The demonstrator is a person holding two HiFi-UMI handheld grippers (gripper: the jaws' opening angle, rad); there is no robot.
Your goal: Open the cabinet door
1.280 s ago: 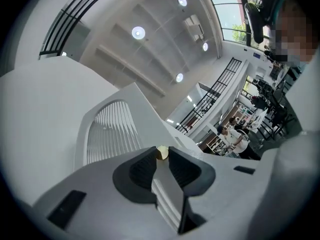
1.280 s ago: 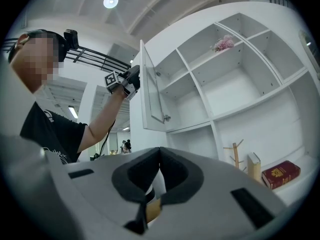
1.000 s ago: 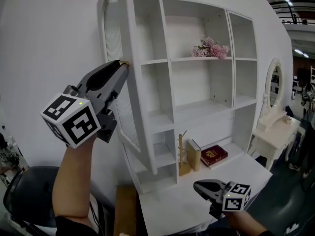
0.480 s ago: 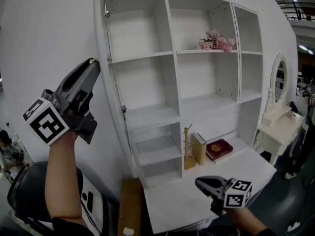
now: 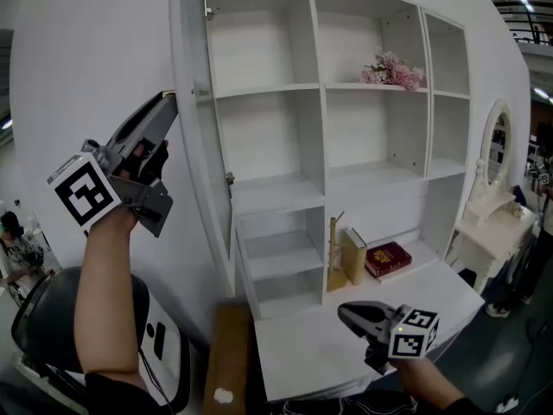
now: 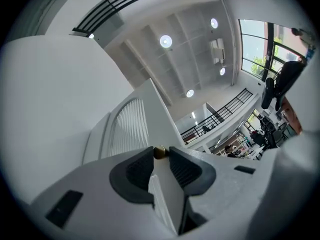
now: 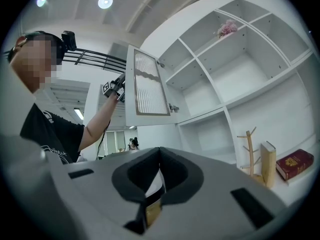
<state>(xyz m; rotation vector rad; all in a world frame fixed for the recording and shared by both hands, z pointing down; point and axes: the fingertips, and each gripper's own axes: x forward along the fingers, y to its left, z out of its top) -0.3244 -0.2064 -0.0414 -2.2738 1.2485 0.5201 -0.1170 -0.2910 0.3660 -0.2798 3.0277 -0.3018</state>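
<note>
Left gripper point(image 5: 169, 98) is raised at the free edge of the door point(image 5: 197, 119). I have its jaws part-way open and clamped on the small brass knob point(image 6: 159, 152), with both tips touching it. The jaws have just been opening a little. Behind the knob, the door's edge runs between them.

I see the door swung well out from the cabinet point(image 5: 316, 119). It is hinged on the cabinet's left side and stands above the desk's left edge, so the left shelves are open to view.

My right gripper point(image 5: 347, 311) hangs level over the desk point(image 5: 294, 353) near its front edge, jaws together on nothing.

At the desk's back edge, a wooden stand point(image 5: 334, 262), an upright book point(image 5: 353, 256) and a flat red book point(image 5: 388, 258) sit side by side.
</note>
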